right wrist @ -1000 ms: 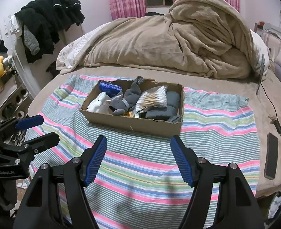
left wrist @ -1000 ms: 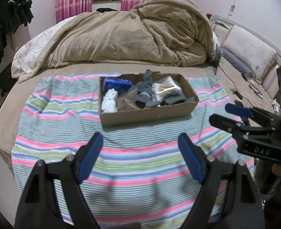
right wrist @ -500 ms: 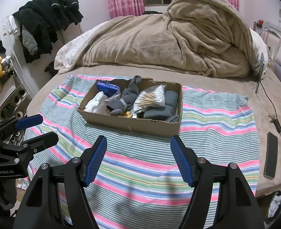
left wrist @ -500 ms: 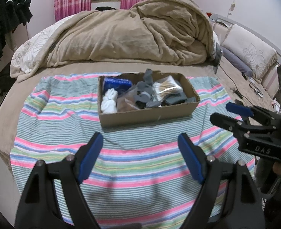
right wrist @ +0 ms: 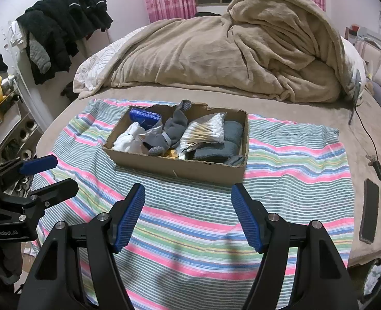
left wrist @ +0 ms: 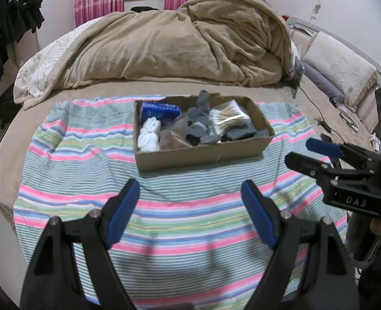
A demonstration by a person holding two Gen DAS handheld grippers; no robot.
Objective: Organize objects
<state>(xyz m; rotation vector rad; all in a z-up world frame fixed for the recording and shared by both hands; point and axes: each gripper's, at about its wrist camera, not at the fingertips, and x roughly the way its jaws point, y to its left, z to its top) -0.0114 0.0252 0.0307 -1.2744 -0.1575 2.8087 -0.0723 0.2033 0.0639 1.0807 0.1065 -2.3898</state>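
Observation:
A shallow cardboard box [left wrist: 203, 153] [right wrist: 185, 168] sits on a striped cloth [left wrist: 87, 170] [right wrist: 293, 170] on the bed. It holds a blue packet [left wrist: 159, 109] [right wrist: 145, 117], white socks [left wrist: 149, 137] [right wrist: 128, 139], grey socks [left wrist: 198, 121] [right wrist: 175, 126], a bag of cotton swabs [left wrist: 227, 117] [right wrist: 205, 131] and dark grey cloths [right wrist: 224, 147]. My left gripper [left wrist: 190, 214] [right wrist: 48, 173] is open and empty, short of the box. My right gripper [right wrist: 187, 219] [left wrist: 311, 152] is open and empty, also short of the box.
A heap of beige blanket [left wrist: 177, 44] [right wrist: 242, 51] lies behind the box. A phone [right wrist: 370, 214] and a cable [right wrist: 371, 142] lie on the bed at the right. Pillows [left wrist: 342, 69] are far right. Dark clothes [right wrist: 58, 33] hang at the left.
Both grippers have drifted slightly; the box sits marginally closer in the views. Both stay open and empty.

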